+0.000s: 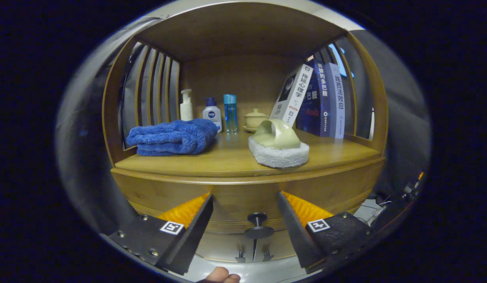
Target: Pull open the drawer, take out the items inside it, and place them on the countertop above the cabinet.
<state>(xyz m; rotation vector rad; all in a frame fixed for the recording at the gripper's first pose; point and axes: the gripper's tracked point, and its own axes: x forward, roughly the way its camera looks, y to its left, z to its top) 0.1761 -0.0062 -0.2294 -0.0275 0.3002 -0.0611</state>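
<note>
A wooden cabinet fills the scene, with its countertop [227, 159] at mid height and its drawer front [247, 196] below, which looks closed. The drawer's dark round knob [258, 225] sits between my two fingers, a little beyond their tips. My gripper [245, 196] is open, fingers spread either side of the knob and touching nothing. On the countertop lie a folded blue towel [172, 137] on the left and a pale green scrubber with a white pad [278, 147] on the right. The drawer's inside is hidden.
At the back of the countertop stand a white pump bottle [186, 105], a white bottle with a blue cap [212, 113], a blue bottle [230, 114], a lidded cup [255, 119] and leaning books [314, 102]. Slatted wooden sides flank the shelf. A fingertip [221, 276] shows below the gripper.
</note>
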